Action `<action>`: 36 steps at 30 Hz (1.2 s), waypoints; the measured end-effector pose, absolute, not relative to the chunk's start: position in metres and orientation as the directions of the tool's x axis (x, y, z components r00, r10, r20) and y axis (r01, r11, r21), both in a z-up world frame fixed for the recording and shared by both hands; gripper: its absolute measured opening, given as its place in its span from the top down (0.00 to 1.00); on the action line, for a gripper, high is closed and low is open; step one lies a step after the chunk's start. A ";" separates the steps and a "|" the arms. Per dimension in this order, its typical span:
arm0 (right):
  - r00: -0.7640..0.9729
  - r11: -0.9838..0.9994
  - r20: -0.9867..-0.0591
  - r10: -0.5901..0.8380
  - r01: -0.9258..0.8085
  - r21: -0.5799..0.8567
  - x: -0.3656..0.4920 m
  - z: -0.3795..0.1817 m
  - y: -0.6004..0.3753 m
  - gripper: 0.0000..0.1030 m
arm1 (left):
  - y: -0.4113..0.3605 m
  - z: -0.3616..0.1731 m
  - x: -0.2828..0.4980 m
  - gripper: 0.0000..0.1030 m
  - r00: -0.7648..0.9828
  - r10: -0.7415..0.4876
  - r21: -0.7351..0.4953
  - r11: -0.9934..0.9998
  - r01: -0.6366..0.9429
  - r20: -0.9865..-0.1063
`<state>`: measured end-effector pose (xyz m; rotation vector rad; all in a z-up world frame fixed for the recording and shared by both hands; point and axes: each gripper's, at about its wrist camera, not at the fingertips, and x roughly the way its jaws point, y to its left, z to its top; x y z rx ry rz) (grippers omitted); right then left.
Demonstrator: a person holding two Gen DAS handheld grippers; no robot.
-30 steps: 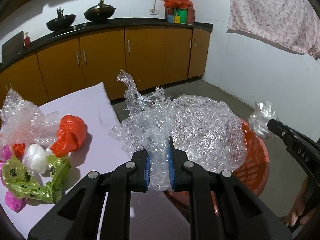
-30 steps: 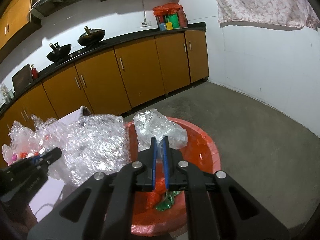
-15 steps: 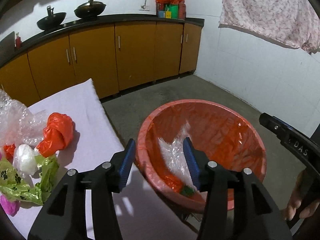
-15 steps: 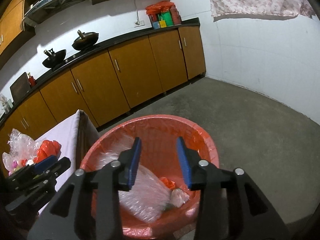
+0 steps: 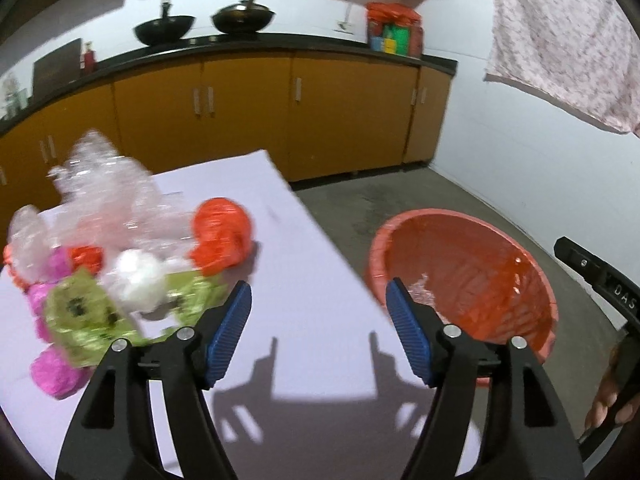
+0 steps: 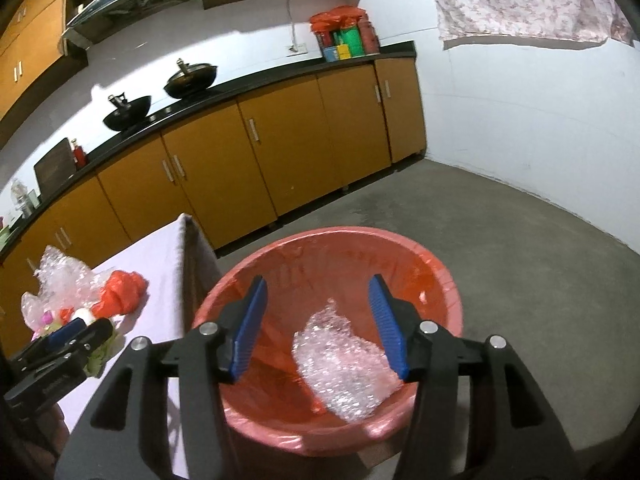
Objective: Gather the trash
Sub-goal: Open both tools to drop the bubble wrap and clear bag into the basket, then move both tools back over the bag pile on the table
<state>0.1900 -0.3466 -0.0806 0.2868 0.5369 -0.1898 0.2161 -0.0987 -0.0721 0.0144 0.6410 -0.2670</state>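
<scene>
Your left wrist camera looks forward and down along the left gripper (image 5: 318, 312), sitting low over the table (image 5: 304, 264) with the trash pile (image 5: 120, 264) close on its left and the bin (image 5: 464, 276) off the table's right edge. Your right wrist camera sits above the bin (image 6: 328, 316), looking steeply into it past the right gripper (image 6: 318, 312). Both views share the bin, table, trash pile and kitchen cabinets (image 5: 248, 108) behind.
</scene>
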 end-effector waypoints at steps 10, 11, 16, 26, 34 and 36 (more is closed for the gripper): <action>0.843 0.971 -0.537 0.025 0.107 0.212 0.195 -0.079 -0.282 0.48 | -0.018 -0.066 0.181 0.24 0.839 -0.088 0.007 0.994 0.109 -0.538; 0.841 0.973 -0.539 0.039 0.091 0.212 0.196 -0.079 -0.275 0.48 | -0.009 -0.066 0.178 0.24 0.844 -0.064 0.021 0.996 0.089 -0.533; 0.819 0.976 -0.558 0.132 -0.008 0.219 0.205 -0.084 -0.230 0.48 | 0.049 -0.069 0.169 0.21 0.850 0.059 0.058 0.998 -0.034 -0.523; 0.738 0.954 -0.613 0.283 -0.155 0.255 0.229 -0.101 -0.137 0.48 | 0.138 -0.079 0.166 0.17 0.813 0.193 0.013 0.975 -0.223 -0.549; 0.716 0.952 -0.643 0.272 -0.104 0.287 0.260 -0.112 -0.105 0.48 | 0.163 -0.086 0.163 0.16 0.802 0.223 0.004 0.964 -0.265 -0.554; 0.709 0.955 -0.655 0.262 -0.093 0.282 0.270 -0.116 -0.099 0.48 | 0.164 -0.086 0.163 0.16 0.802 0.223 -0.002 0.963 -0.269 -0.555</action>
